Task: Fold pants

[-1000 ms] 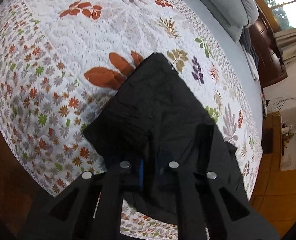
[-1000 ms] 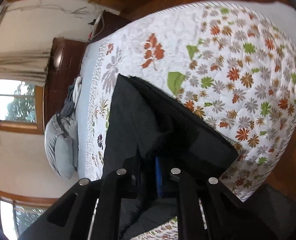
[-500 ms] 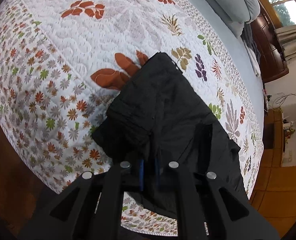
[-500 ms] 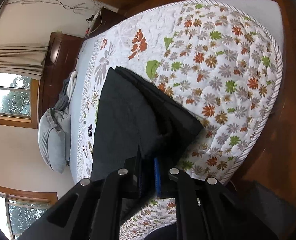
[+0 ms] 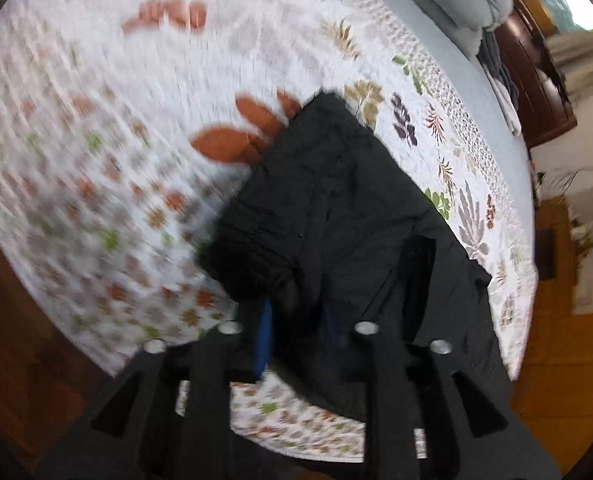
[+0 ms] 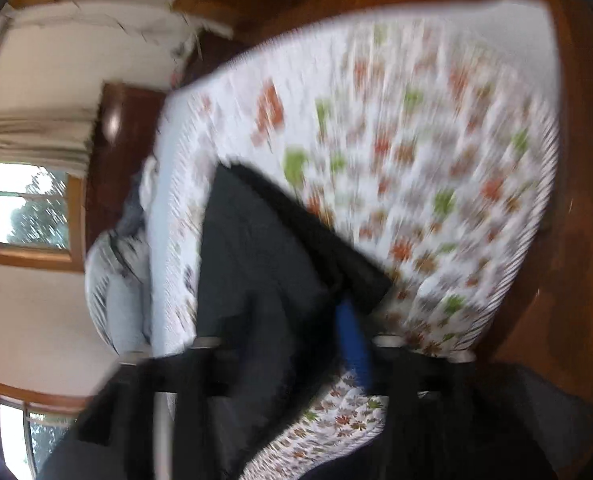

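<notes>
left gripper (image 5: 296, 330): mine, nearest the lens; jaws opening, pads coming off the black cloth they pinched a second ago, cloth between them but loose.
right gripper (image 6: 292, 332): mine too; jaws opening wide, blue pad clear of the fabric (frame blurred), no hold now.
change: both grips shut a second ago, now letting go; I judge this fold laid down and released.
pants (image 5: 336, 220): black, folded in a stacked rectangle, lying flat near the bed's close edge, thicker layered edge on one side.
bed (image 5: 96, 120): floral quilt, carries the pants.
containers: none seen.
far: pillows (image 5: 456, 0) at the head end, dark wooden headboard, window.
</notes>
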{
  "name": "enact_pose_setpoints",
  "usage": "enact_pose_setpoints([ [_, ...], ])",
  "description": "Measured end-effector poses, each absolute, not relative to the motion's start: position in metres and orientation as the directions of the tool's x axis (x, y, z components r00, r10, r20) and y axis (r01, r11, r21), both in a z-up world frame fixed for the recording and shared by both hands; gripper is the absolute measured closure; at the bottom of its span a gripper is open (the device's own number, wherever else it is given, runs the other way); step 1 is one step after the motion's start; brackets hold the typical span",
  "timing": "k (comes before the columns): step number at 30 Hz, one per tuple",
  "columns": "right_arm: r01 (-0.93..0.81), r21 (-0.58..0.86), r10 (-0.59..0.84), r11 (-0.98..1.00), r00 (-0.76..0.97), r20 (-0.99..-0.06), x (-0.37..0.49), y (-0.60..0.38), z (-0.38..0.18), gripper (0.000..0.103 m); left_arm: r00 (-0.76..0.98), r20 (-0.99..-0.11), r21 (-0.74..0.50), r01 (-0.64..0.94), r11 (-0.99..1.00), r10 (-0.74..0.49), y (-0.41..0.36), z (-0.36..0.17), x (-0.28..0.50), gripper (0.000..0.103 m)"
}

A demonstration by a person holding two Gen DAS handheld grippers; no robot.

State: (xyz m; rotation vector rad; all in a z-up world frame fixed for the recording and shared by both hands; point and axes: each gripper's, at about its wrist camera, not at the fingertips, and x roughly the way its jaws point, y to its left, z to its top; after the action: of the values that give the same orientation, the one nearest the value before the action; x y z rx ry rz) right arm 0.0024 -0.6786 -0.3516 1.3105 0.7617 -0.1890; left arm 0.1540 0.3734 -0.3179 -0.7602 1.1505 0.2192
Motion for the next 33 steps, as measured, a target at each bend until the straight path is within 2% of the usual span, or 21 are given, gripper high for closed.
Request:
enact_pose_setpoints([
  [3,0.514,0.823,0.284,0.24,0.774,-0.566,-0.016,-0.689,-0.35,0.044,0.462,-0.88,-0.357,-0.495,0.792,-0.108,0.372,-0.29,0.143,0.041],
  [5,0.515,0.826,0.286,0.229,0.776,-0.562,-0.022,-0.691,-0.355,0.04,0.494,-0.866,-0.33,-0.449,0.83,-0.077,0.362,-0.275,0.139,0.033],
  [9,0.496,0.849,0.32,0.181,0.787,-0.528,-0.019,-0.684,-0.377,0.031,0.515,-0.853,-0.314,-0.369,0.875,-0.089,0.337,-0.272,0.146,0.018],
  [16,0.466,0.875,0.338,0.133,0.808,-0.482,-0.002,-0.669,-0.398,0.024,0.462,-0.873,-0.356,-0.378,0.854,-0.16,0.316,-0.308,0.166,0.015],
  [21,0.447,0.882,0.351,0.145,0.81,-0.469,0.01,-0.664,-0.402,0.021,0.439,-0.885,-0.358,-0.429,0.829,-0.154,0.315,-0.329,0.168,0.013],
  [23,0.393,0.907,0.372,0.15,0.827,-0.42,0.014,-0.662,-0.396,0.023,0.447,-0.882,-0.361,-0.43,0.828,-0.152,0.314,-0.33,0.168,0.011],
  [30,0.389,0.907,0.368,0.16,0.829,-0.421,0.025,-0.66,-0.399,0.027,0.464,-0.875,-0.356,-0.425,0.832,-0.137,0.309,-0.333,0.166,0.009],
  [32,0.39,0.903,0.375,0.179,0.822,-0.429,0.031,-0.657,-0.397,0.031,0.474,-0.869,-0.369,-0.428,0.825,-0.142,0.31,-0.334,0.164,0.009],
  [33,0.398,0.899,0.374,0.182,0.818,-0.438,0.034,-0.657,-0.397,0.039,0.478,-0.866,-0.374,-0.428,0.823,-0.145,0.311,-0.335,0.164,0.009],
])
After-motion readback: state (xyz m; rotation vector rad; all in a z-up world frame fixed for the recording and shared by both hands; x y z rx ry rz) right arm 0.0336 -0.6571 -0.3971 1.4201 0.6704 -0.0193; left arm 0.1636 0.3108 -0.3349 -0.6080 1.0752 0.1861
